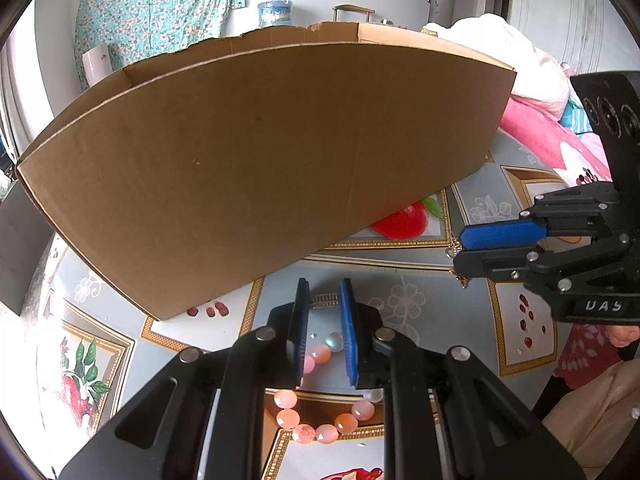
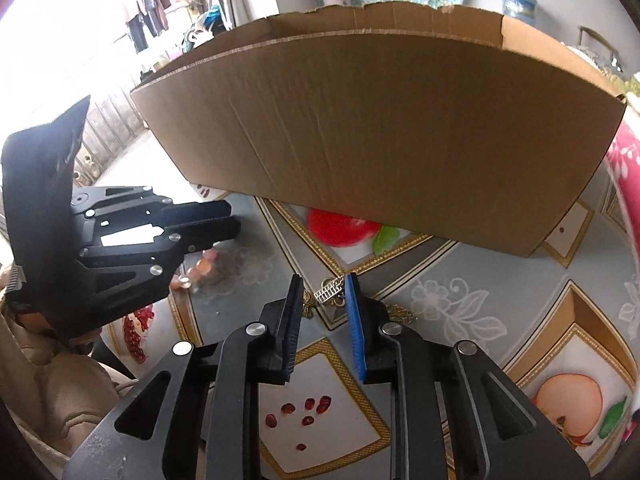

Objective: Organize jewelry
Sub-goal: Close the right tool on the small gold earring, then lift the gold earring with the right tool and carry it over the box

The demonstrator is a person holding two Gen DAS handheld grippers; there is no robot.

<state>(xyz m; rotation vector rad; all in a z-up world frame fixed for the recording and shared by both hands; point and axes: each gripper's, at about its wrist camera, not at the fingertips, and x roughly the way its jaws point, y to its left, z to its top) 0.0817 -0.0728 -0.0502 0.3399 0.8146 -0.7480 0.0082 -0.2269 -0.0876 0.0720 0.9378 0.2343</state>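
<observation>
A: Left tongs (image 1: 325, 322) low over the tablecloth (image 1: 404, 292), pinching the pink bead bracelet (image 1: 320, 416) in front of the cardboard box (image 1: 260, 168).

B: Right tongs (image 2: 324, 320) stand slightly parted around the silver charm (image 2: 329, 292) lying on the cloth.

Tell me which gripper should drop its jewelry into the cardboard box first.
Probably left. The left gripper is already shut on the pink bead bracelet, directly before the cardboard box. The right gripper only straddles the small silver piece.
</observation>
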